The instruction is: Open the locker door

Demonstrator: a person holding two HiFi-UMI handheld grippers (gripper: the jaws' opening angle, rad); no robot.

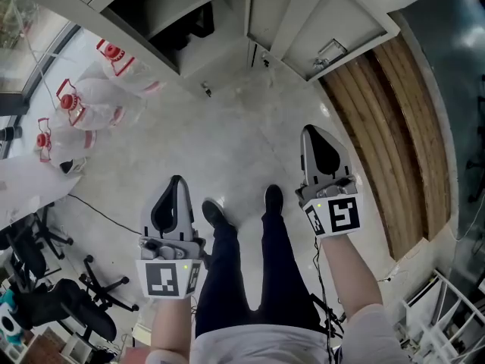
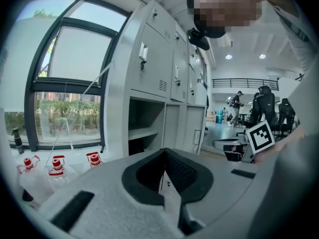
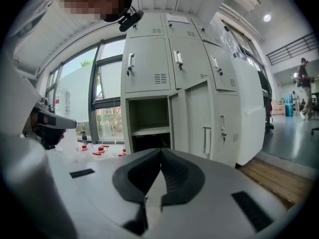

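Two grippers sit nearest in the head view, one on each forearm, above dark trousers and black shoes [image 1: 214,213]. The left gripper [image 1: 176,179], at 7 o'clock, and the right gripper [image 1: 308,131], at 3 o'clock, are smooth grey moulded shells. Each has a cube of black and white squares at its back. In its own view the left gripper [image 2: 164,151] has its ribbed black pads pressed together at the tips, leaving a teardrop hollow behind them with nothing in it. The right gripper [image 3: 160,151] is likewise closed and empty. Both hang in the air, well apart from the locker.

Beneath them lies a pale, glossy floor [image 1: 227,127], mottled like polished stone. A strip of brown wooden planks [image 1: 402,127] runs along it from 2 to 4 o'clock. Clear plastic bottles [image 1: 83,101] with red caps stand at 10 o'clock. Black office chairs [image 1: 45,294] at 8 o'clock are cut off by the frame edge.

Farthest, the locker [image 3: 169,78] is a bank of flat, light grey metal boxes with small vents and handles. Its door [image 1: 341,21], at 1 o'clock in the head view, stands swung open. A bare shelf [image 3: 147,130] shows in the compartment beside it. The space below the shelf is too dark to read.
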